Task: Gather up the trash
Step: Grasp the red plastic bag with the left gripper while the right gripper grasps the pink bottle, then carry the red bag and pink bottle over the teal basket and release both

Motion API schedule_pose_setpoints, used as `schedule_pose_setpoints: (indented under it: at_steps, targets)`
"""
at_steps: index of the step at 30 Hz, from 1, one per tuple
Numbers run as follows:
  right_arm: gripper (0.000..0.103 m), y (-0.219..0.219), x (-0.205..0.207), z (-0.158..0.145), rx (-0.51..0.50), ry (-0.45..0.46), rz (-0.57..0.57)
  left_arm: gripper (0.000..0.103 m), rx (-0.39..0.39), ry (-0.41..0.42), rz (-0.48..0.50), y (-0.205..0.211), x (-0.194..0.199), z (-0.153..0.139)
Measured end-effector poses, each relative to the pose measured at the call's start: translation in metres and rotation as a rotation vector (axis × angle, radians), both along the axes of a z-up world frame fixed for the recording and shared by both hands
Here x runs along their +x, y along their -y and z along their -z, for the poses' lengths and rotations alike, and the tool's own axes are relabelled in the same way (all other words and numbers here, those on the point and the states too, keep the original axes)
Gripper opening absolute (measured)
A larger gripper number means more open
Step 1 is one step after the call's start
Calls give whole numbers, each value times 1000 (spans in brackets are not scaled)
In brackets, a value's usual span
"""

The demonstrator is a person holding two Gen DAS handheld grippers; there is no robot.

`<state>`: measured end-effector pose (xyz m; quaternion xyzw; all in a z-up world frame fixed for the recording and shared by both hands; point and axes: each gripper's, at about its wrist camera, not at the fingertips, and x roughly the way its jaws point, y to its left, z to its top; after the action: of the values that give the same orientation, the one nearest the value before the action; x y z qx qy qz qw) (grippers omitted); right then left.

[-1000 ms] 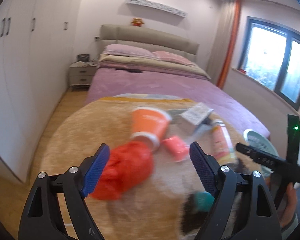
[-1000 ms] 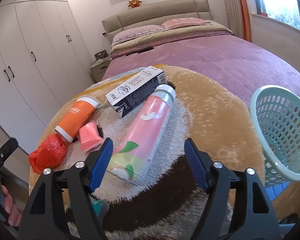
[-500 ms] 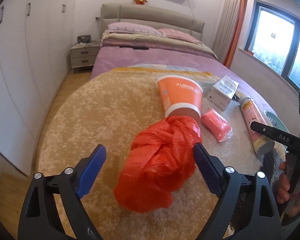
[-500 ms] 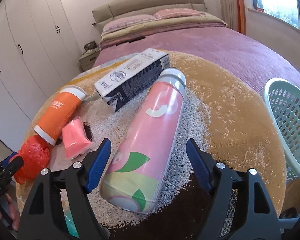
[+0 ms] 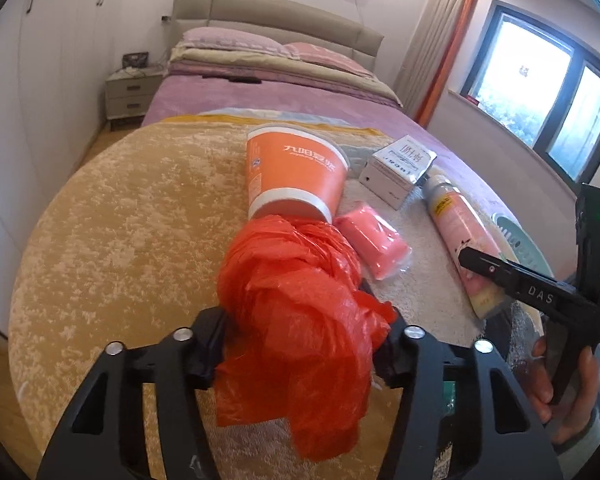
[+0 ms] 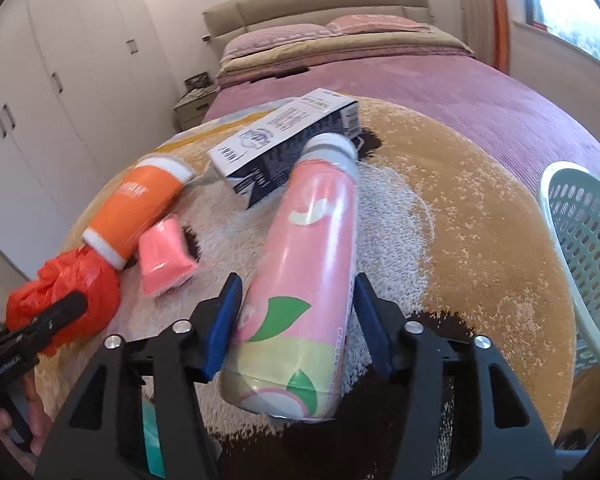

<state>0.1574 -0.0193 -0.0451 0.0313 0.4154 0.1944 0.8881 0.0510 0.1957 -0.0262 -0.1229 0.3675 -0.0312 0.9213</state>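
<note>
Trash lies on a round tan rug. My left gripper is shut on a crumpled red plastic bag, which also shows in the right wrist view. Beyond it lie an orange paper cup, a pink packet and a white carton. My right gripper has closed around the lower part of a pink bottle lying on the rug; its blue pads touch both sides. A pale green basket stands at the right.
A bed with a purple cover borders the rug at the back. White wardrobes line the left wall, with a nightstand beside the bed. A window is at the right. A teal object lies under the right gripper.
My left gripper moved forward and closed on the red bag. My right gripper moved forward and closed around the pink bottle.
</note>
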Motion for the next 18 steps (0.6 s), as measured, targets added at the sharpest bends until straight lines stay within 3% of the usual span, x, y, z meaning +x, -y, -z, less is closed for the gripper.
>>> schedule_pose_setpoints:
  at_steps: [7,13,16,18]
  targets:
    - [50,8,-34,-3,-28,15,-138,45,-41,21,12,5,-21,-3]
    - [50,24,-45,-3,-69,-16,-168,45,-26,45,66,21,-30,-12]
    - [51,30,-39,-1,-33,-58,-148,45,-20,60,85,28,-32,-19]
    - [59,32,-32,-1,24,-91,-145,45,-16,67,94,33,-31,-21]
